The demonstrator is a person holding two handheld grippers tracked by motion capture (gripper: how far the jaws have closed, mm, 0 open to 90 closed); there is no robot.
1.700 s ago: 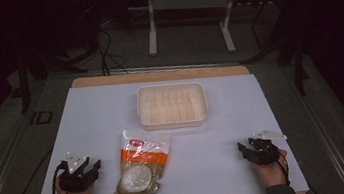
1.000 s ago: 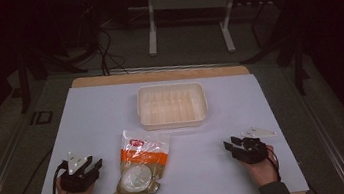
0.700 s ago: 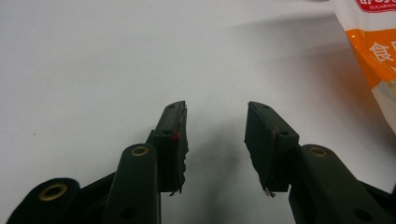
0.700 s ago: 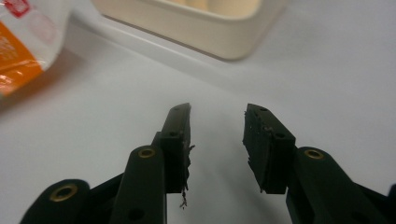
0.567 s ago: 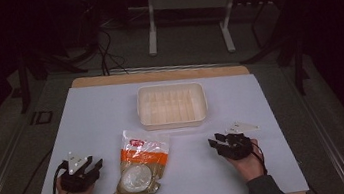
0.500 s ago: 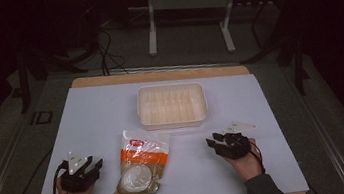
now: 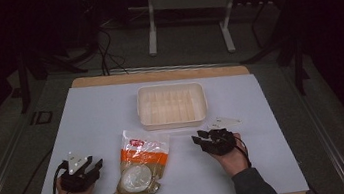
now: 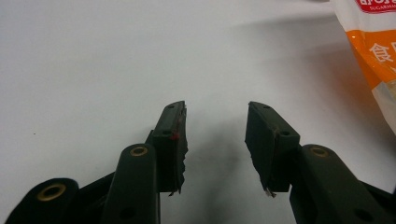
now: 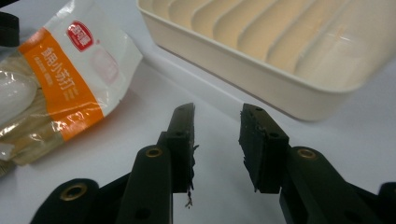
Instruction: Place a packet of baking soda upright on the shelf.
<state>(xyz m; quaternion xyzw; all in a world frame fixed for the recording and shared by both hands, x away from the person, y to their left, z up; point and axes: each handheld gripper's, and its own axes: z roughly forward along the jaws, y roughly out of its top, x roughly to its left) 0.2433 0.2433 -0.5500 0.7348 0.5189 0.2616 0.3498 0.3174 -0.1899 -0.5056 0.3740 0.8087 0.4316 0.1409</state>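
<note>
In the high view the right hand-held gripper (image 7: 204,138) sits low and right of centre, between the orange-and-clear snack bag (image 7: 141,161) and the cream ridged tray (image 7: 171,105). Its jaws have just been closing, yet stand apart with nothing between them. The left hand-held gripper (image 7: 93,167), lower left on the white worktop (image 7: 92,117), gapes empty beside the bag.

One bag (image 7: 141,162), one tray (image 7: 171,105), two tools.
</note>
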